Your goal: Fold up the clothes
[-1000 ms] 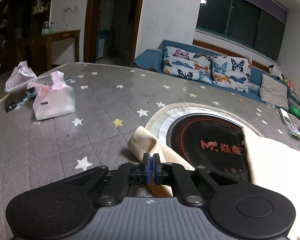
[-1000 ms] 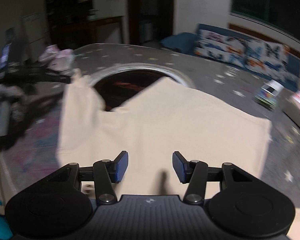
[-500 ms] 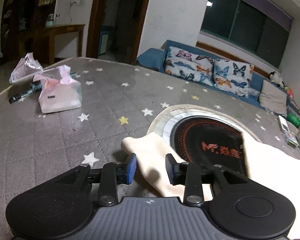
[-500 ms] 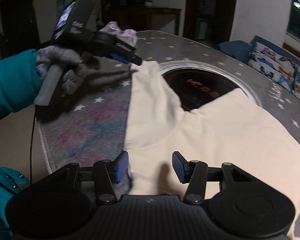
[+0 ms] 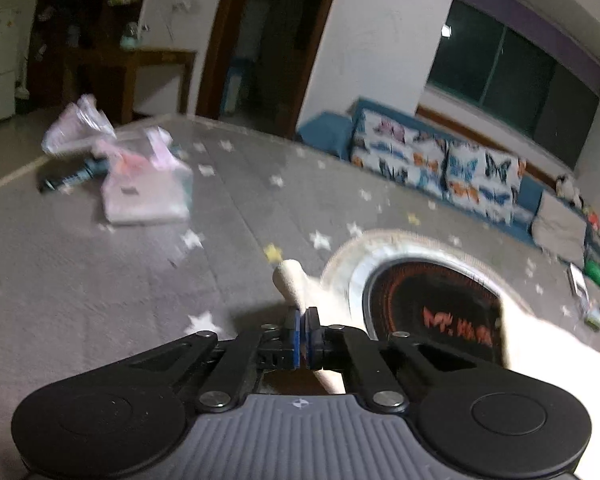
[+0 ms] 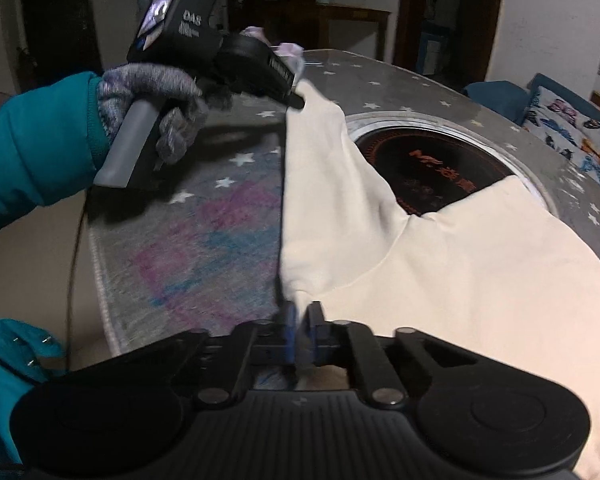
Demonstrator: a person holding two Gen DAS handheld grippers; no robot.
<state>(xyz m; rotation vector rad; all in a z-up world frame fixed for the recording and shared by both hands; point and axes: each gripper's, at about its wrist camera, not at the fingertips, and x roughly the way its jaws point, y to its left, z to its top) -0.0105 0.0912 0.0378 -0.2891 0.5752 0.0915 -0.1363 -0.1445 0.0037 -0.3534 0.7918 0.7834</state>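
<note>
My left gripper (image 5: 302,316) and right gripper (image 6: 302,312) each pinch an edge of the cream cotton garment (image 6: 440,264) spread on the star-patterned grey tablecloth (image 5: 148,272); I'd lift both evenly, keeping that edge taut.

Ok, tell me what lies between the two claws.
In the right wrist view, a strip of the cream garment spans the gap, running from the left claw down to the right claw, over the grey starred table cover.
</note>
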